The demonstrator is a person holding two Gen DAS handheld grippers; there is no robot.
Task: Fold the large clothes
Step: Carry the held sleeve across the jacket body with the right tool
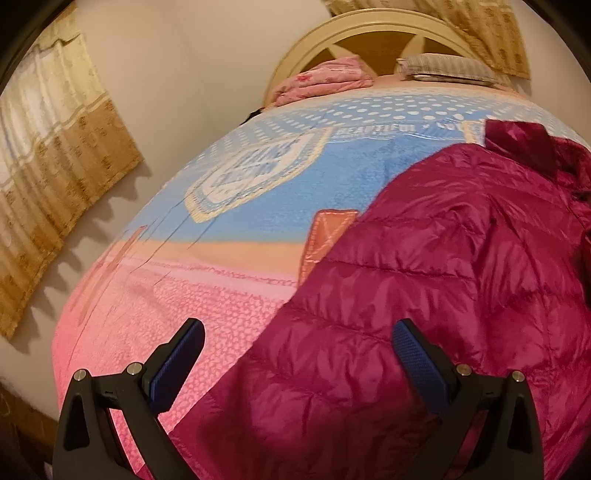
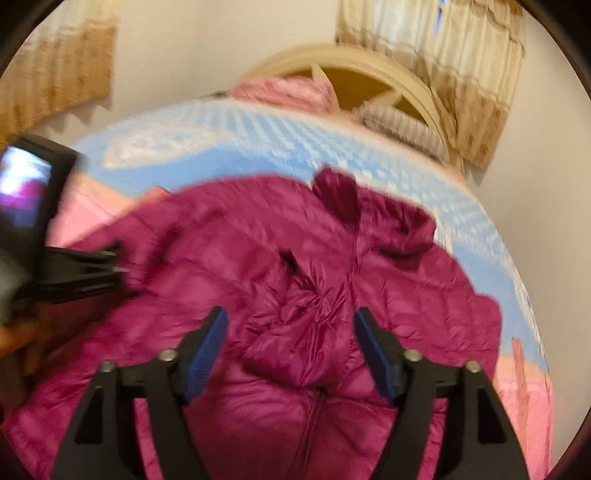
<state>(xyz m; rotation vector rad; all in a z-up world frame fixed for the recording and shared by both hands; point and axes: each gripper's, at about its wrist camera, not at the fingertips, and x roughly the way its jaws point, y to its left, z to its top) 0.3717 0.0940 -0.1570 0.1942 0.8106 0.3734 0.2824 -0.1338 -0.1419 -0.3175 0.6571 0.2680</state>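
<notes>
Magenta, glossy and quilted, the puffy jacket [image 2: 295, 295] lies crumpled on a fuzzy blue-and-pink blanket [image 1: 258, 206] covering the bed. Both the left gripper [image 1: 298, 354] and right gripper [image 2: 290, 343] hang above it, jaws apart, holding nothing.

We see open bedspread [image 1: 229, 206] along the bed's left side and toward its head; the magenta jacket [image 1: 443, 295] fills the right side, and folded bedding [image 1: 325, 79] lines the headboard [image 1: 369, 26].
</notes>
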